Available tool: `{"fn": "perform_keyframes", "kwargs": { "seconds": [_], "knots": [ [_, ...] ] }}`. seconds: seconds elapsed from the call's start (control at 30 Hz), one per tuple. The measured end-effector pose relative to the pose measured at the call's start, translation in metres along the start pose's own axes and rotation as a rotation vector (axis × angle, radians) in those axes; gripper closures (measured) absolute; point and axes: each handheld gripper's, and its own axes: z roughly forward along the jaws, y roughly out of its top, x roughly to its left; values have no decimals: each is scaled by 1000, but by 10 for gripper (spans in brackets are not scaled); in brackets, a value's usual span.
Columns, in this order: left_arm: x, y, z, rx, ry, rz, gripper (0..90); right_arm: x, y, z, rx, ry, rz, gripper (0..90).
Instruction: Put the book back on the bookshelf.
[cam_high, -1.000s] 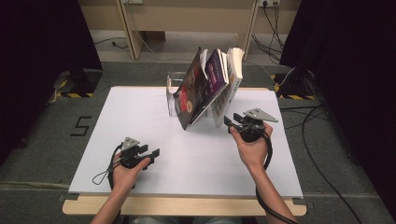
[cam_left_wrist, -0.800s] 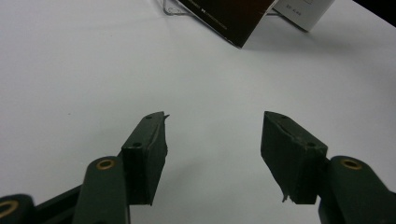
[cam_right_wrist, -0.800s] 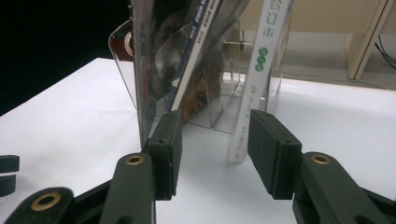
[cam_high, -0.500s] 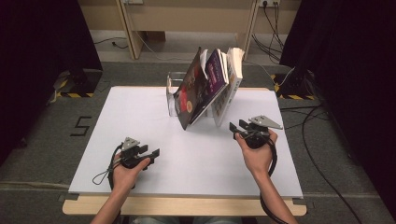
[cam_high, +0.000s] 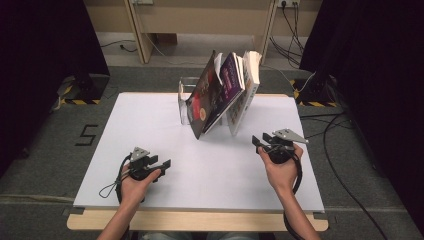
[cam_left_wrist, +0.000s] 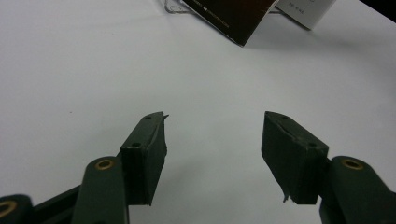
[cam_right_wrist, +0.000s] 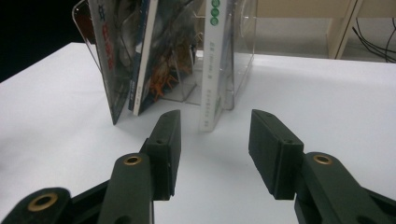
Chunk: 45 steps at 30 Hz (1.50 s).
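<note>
Beside right gripper (cam_high: 261, 143), books (cam_high: 220, 95) lean leftward.

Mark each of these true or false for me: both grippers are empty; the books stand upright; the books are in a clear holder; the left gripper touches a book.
1. Both the left gripper and the right gripper are empty. True: their jaws stand apart over bare table.
2. The books stand straight upright. False: they lean over to one side.
3. The books sit in a clear holder. True.
4. The left gripper touches a book. False: it rests apart from them, near the table's front edge.
5. The right gripper faces the books. True: the white book lies just beyond its jaws.
</note>
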Motion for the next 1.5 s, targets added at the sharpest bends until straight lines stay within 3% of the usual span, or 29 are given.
{"fn": "perform_keyframes", "kwargs": {
  "seconds": [0.8,1.5],
  "knots": [
    [1,-1,0,2,7,0,391,-29,-45,-3,64,-67,30,540],
    [0,-4,1,0,0,12,382,-38,-58,-6,51,-87,55,507]
  ]
}}
